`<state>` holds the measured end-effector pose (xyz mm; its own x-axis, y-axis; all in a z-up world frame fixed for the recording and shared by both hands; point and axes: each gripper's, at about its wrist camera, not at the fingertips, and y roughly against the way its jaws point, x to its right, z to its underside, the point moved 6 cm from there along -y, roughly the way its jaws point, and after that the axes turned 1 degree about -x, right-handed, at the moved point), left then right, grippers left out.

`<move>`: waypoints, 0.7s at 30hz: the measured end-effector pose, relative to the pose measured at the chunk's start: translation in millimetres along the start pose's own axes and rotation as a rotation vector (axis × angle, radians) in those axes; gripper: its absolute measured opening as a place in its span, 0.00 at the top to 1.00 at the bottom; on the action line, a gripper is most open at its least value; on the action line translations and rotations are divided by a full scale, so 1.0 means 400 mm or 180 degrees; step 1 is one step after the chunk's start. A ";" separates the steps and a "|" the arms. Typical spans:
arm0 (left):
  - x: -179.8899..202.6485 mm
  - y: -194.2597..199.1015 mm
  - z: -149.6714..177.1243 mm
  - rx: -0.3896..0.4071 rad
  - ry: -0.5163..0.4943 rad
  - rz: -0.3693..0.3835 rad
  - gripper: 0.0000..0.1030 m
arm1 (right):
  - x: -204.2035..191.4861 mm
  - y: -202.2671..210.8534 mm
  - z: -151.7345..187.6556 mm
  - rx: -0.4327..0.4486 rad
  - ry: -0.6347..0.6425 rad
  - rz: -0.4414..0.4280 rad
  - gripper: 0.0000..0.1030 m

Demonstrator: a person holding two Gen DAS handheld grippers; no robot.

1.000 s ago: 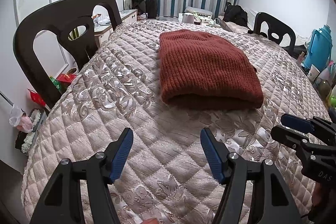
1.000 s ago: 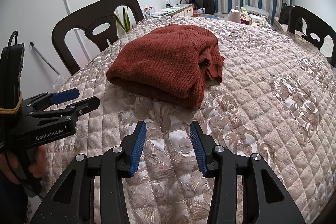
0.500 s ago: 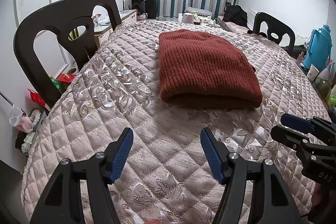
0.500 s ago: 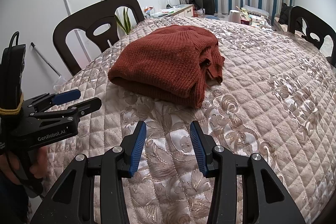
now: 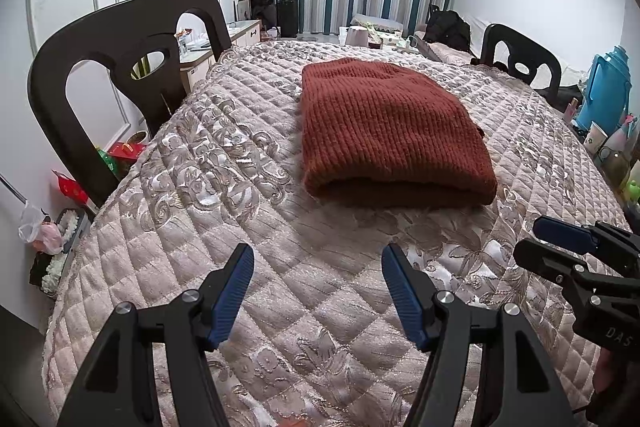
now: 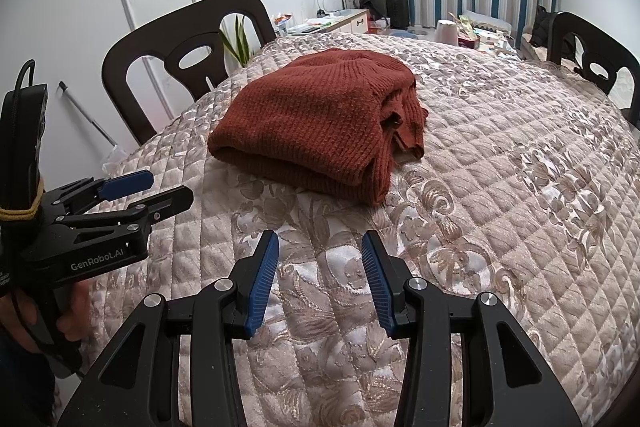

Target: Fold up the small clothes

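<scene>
A rust-red knit sweater [image 5: 384, 131] lies folded in a thick rectangle on the quilted beige tablecloth [image 5: 224, 219]; it also shows in the right wrist view [image 6: 320, 123], with loose edges at its right side. My left gripper [image 5: 318, 263] is open and empty, held above the cloth short of the sweater's near fold. My right gripper [image 6: 320, 251] is open and empty, also short of the sweater. Each gripper shows in the other's view: the right one [image 5: 560, 247] and the left one [image 6: 148, 191].
A dark wooden chair [image 5: 120, 67] stands at the table's left side and another chair [image 5: 520, 59] at the far right. A blue thermos [image 5: 604, 91] and cups stand to the right. Bags and boxes [image 5: 60, 211] lie on the floor at left.
Both grippers have drawn back slightly from the sweater. The sweater has not moved and both grippers stay open.
</scene>
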<state>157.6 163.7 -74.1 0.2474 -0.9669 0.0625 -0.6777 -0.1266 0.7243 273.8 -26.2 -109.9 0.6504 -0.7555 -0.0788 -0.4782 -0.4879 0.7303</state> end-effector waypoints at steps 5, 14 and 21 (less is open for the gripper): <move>-0.001 0.000 0.000 -0.0006 0.0002 0.0001 0.33 | 0.000 0.001 -0.001 -0.0001 -0.0002 -0.0003 0.57; -0.001 -0.001 0.001 -0.0007 -0.0003 -0.0003 0.33 | 0.001 0.000 0.000 -0.0003 -0.0004 -0.0003 0.57; -0.001 0.000 0.001 -0.0004 -0.0003 -0.0001 0.33 | -0.002 0.003 0.000 -0.0004 -0.0003 -0.0002 0.57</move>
<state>157.4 163.8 -74.3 0.2470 -0.9671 0.0617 -0.6768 -0.1266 0.7252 272.7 -26.4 -109.1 0.6502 -0.7555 -0.0800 -0.4770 -0.4879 0.7310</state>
